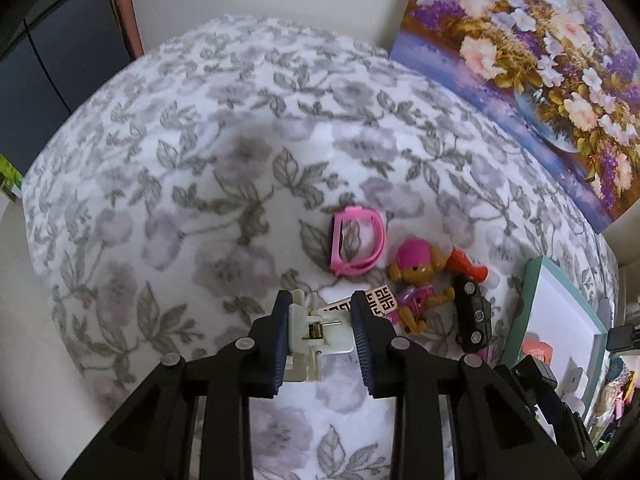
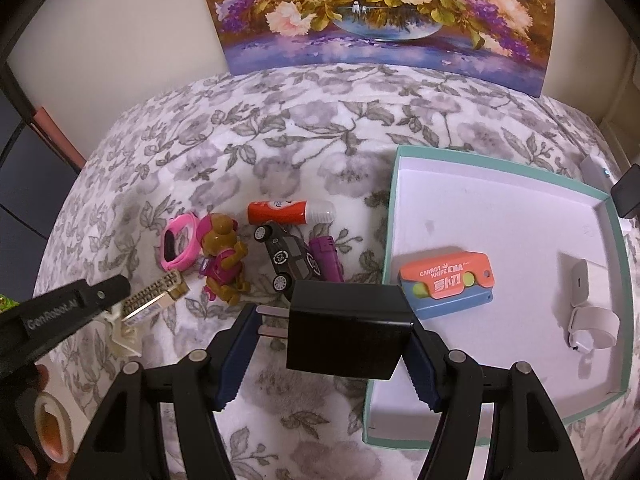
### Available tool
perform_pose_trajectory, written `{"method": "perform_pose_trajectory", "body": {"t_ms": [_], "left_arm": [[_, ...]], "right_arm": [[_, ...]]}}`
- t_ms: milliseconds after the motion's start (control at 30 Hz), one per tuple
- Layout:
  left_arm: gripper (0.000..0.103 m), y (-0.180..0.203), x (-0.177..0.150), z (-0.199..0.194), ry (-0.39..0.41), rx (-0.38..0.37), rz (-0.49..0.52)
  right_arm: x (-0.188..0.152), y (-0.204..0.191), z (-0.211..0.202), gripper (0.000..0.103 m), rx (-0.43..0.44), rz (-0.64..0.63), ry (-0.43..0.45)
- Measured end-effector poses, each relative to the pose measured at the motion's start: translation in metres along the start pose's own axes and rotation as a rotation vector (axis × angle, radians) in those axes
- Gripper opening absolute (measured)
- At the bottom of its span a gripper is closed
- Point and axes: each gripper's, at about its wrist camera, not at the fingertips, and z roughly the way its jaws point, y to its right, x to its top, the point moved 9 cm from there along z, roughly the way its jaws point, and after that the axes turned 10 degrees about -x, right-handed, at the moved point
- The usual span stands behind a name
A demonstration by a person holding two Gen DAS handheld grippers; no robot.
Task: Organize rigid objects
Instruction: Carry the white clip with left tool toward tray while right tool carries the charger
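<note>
Fingers of the left gripper (image 1: 320, 332) are clamped on a cream-white hair claw clip (image 1: 316, 332), its metal spring showing between the blue pads, lifted just above the floral blanket (image 1: 200, 160). Just beyond it a gold-and-white patterned lighter (image 1: 376, 300) lies on the blanket, touching the toy dog figure in pink (image 1: 416, 280). A pink wristband (image 1: 356, 240) lies just beside the dog on the far side, and a black toy car (image 1: 474, 312) lies to its right, with an orange-red glue stick (image 2: 290, 212) past the car and a purple lighter (image 2: 326, 258) against it.

The right gripper (image 2: 332, 332) holds a black plug adapter (image 2: 348, 328) between its pads, prongs pointing left, over the blanket at the near left corner of the teal-rimmed box lid (image 2: 390, 216). Inside that lid lie an orange-and-blue carrot knife toy (image 2: 446, 280) and, well apart toward the right, a white earbud case (image 2: 588, 308), open. A flower painting (image 2: 380, 12) leans on the wall at the far edge
</note>
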Motion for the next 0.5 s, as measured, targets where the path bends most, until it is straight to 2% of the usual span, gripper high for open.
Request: {"method": "perform_pose_trajectory", "body": {"t_ms": [133, 200, 300, 500], "left_arm": [[0.031, 0.008, 0.007, -0.008, 0.052, 0.051, 0.082], [0.031, 0.009, 0.003, 0.001, 0.028, 0.09, 0.125], [0.031, -0.001, -0.006, 0.021, -0.044, 0.118, 0.114], [0.031, -0.022, -0.009, 0.037, -0.068, 0.265, 0.15]], "right_arm": [[0.001, 0.0, -0.002, 0.071, 0.0, -0.001, 0.008], [0.001, 0.0, -0.002, 0.071, 0.0, -0.002, 0.007], [0.0, 0.0, -0.001, 0.071, 0.002, -0.002, 0.0], [-0.001, 0.003, 0.0, 0.071, 0.004, 0.006, -0.005]]}}
